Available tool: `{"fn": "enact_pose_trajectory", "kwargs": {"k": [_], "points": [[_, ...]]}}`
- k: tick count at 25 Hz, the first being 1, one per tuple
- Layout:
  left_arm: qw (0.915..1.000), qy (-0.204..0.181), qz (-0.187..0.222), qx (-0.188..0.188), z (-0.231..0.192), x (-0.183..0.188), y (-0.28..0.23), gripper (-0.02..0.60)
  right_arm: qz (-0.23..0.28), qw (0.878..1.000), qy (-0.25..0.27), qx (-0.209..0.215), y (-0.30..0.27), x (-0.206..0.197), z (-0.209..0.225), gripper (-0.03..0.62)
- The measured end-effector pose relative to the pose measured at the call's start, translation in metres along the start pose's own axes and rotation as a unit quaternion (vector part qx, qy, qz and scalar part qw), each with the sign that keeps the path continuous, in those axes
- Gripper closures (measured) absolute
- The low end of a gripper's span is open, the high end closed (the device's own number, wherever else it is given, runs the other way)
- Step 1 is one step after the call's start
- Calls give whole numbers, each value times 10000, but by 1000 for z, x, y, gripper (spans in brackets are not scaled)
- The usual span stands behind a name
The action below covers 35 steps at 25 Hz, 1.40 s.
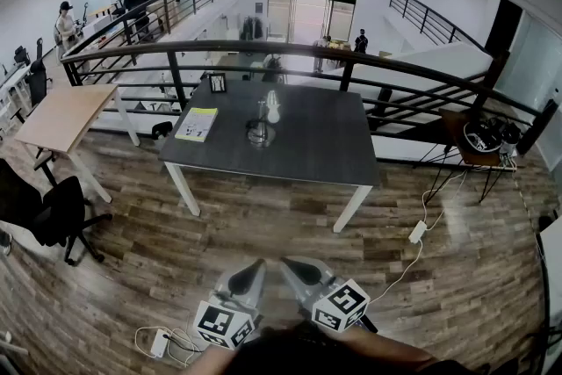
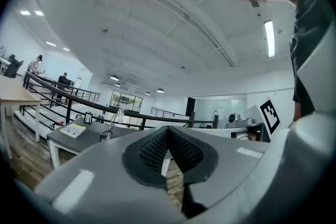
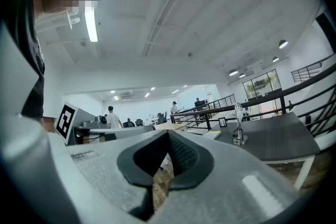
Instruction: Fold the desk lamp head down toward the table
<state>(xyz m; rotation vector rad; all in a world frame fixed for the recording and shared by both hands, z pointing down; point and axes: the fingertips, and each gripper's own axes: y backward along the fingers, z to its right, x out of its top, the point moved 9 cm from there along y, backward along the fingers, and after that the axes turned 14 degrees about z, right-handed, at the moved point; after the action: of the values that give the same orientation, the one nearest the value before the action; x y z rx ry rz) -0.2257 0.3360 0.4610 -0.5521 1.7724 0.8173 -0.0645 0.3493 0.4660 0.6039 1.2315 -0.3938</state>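
Looking down in the head view, my left gripper (image 1: 256, 266) and right gripper (image 1: 290, 263) sit side by side, well short of the table (image 1: 325, 145) bearing the desk lamp (image 1: 261, 123). In the left gripper view, my jaws are pressed together and empty, with the lamp far ahead to their left. In the right gripper view, my jaws are likewise together and empty, with the lamp far ahead to their right.

The head view looks steeply down at the dark table (image 1: 307, 149) from well back. The 2 gripper views face it level; all 3 share the desk lamp (image 1: 261, 126).
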Motion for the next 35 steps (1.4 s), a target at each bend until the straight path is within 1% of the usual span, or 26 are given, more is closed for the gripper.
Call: {"fn": "enact_pose_trajectory", "kwargs": {"k": [9,15,19,24,32,35], "points": [[10000,11,-19,-15,1,-8,-11,580,41,10000,-3,7,4,0,12,592],[10000,31,-31,-57,5,-11,-31,580,232,9996,-134,22,8,5,30,591],[9999,25,-31,-100,6,-19,-51,580,268,9995,-134,48,9,11,48,591],[10000,13,-16,-56,7,-25,-84,580,254,9994,-204,138,8,15,82,591],[9998,-96,-8,184,16,-45,-156,581,229,9983,-336,423,4,35,167,591],[9994,-158,-16,293,20,-55,-174,581,229,9976,-406,505,5,41,191,591]]}}
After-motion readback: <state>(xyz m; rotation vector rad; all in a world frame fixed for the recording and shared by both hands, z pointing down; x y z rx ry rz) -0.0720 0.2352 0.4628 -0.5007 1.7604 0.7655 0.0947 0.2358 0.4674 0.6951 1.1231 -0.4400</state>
